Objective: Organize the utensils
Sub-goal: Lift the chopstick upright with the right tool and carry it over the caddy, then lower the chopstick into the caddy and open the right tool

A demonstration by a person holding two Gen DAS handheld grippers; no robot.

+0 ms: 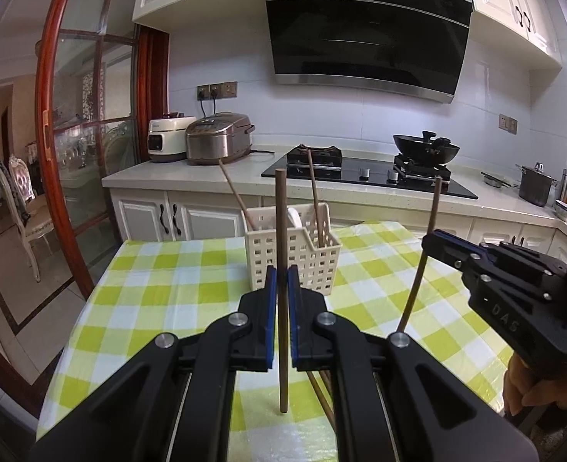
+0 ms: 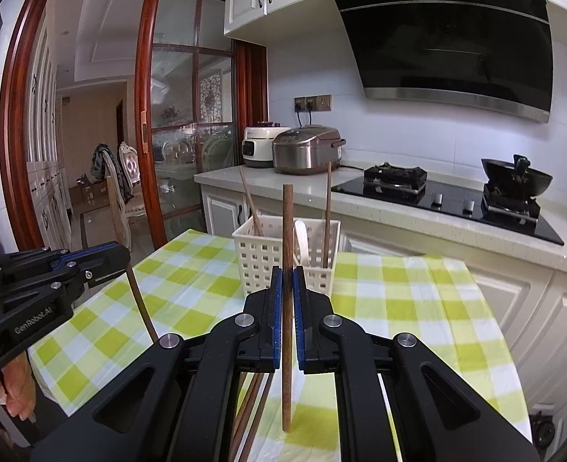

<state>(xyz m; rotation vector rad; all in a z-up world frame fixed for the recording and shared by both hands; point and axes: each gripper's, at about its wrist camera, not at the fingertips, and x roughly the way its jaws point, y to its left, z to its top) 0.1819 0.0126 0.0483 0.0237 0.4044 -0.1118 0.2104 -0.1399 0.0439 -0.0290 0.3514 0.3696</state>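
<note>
Chopsticks are being gathered into the white basket (image 1: 293,254) at the far end of the checked worktop (image 1: 160,288). Left hand-held gripper (image 1: 282,281) is clamped on one upright chopstick (image 1: 281,208), and right hand-held gripper (image 2: 287,281) on another (image 2: 287,215). More lie loose (image 2: 250,404) on the cloth. Next, I judge, each stick must travel forward and drop tip-first into a compartment.

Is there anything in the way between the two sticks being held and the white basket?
Nothing visible blocks them. The left gripper and the right gripper each hold a chopstick upright above the checked tablecloth; the white basket stands just beyond, top open, with chopsticks already inside.
</note>
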